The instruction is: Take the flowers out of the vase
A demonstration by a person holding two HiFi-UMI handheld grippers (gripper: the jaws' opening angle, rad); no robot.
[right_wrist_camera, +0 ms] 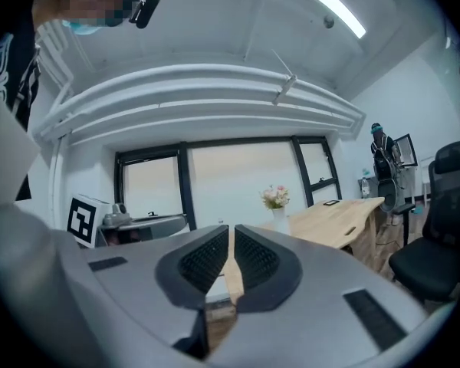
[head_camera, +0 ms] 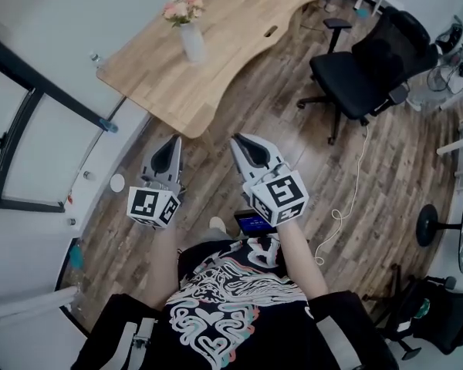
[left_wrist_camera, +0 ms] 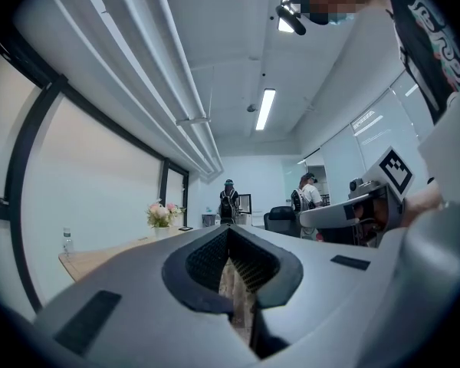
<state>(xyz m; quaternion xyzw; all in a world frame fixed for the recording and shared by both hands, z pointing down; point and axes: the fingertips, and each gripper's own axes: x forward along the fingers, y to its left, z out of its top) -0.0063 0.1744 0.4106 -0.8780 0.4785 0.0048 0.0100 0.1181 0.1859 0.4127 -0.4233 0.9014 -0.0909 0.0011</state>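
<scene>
Held level up front, side by side: left gripper [head_camera: 172,141] and right gripper [head_camera: 239,139], jaws closed, empty. Well beyond, on the surface [head_camera: 239,29]: flowers [head_camera: 183,9] upright in the vase [head_camera: 191,43]. Approach step, seemingly; next, closing in and opening jaws around the flowers.

Black tee [head_camera: 216,314] — white swirl print

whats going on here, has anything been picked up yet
A person stands back from the wooden desk, holding the left gripper and the right gripper out level, both shut and empty. The pink flowers sit in the white vase on the desk, well beyond both grippers. Nothing has been touched yet.
</scene>
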